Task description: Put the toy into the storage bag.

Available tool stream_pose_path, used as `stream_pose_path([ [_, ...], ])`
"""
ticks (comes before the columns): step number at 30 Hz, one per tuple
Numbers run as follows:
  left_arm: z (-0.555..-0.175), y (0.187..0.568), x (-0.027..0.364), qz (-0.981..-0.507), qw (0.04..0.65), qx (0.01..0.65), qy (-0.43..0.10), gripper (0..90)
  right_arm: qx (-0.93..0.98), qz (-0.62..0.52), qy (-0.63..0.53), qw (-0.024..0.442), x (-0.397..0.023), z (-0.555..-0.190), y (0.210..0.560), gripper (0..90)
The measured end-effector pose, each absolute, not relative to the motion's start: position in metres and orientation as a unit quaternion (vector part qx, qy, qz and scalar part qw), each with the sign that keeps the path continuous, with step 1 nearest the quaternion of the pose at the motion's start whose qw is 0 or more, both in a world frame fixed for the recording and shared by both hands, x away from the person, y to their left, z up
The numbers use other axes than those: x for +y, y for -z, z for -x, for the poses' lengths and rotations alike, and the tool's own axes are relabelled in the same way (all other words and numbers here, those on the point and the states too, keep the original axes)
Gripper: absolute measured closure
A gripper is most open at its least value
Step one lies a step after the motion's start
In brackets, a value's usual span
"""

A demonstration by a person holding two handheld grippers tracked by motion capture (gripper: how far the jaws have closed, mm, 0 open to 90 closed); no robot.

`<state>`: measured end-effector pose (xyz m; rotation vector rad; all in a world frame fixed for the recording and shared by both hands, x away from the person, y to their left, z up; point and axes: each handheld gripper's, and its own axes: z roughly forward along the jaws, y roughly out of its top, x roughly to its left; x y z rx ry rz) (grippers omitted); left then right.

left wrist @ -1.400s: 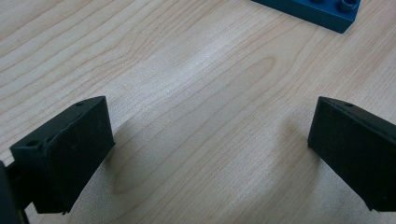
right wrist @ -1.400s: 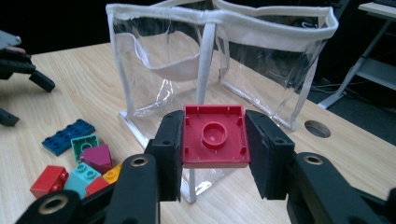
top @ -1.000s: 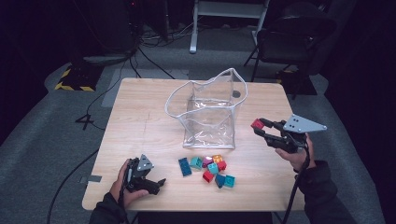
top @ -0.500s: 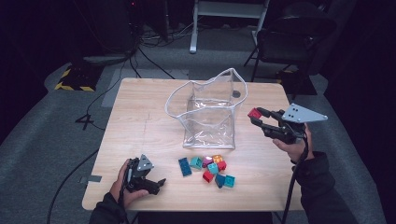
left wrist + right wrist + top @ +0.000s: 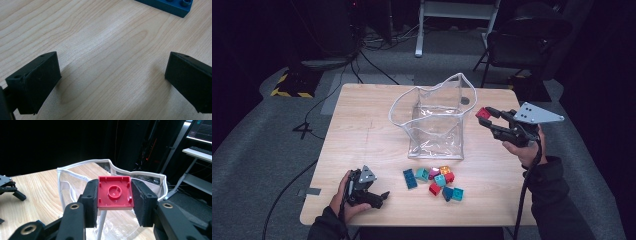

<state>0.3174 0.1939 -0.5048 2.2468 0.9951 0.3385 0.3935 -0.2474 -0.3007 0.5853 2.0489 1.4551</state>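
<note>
The right gripper (image 5: 485,116) is hovering above the bench (image 5: 362,130), just beside the right rim of the clear plastic bag (image 5: 434,127), w/ a red block (image 5: 483,113) pinched between its jaws. In the right gripper view the red block (image 5: 114,192) is sitting squarely between the two black pads, hollow underside facing the camera, both pads pressing on its sides; the bag's white-edged rim (image 5: 82,165) is lying right behind and below it. The jaws are standing only as wide as the block.

The left gripper (image 5: 379,196) is resting on the bench near the front-left corner, held in the person's left hand (image 5: 343,197), well apart from the bag. The left gripper view is showing its jaws spread wide over bare wood, nothing between them, w/ a dark blue block (image 5: 166,6) lying just ahead at the top edge.

The bag is standing open approx. mid-bench. In front of it a loose cluster of small blocks (image 5: 437,181) is lying on the wood: teal, red, dark blue, one orange, one pinkish. The dark blue one (image 5: 409,178) is lying at the cluster's left end, nearest the left gripper.
</note>
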Motion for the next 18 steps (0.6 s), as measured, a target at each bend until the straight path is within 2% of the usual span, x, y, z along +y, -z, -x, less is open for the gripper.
stream_pose_path([
  [18,-0.317,0.505,0.194,-0.856,0.325,0.38,-0.13,0.3,0.76,-0.22,-0.547,0.273,-0.227,-0.42,0.286,59.7],
])
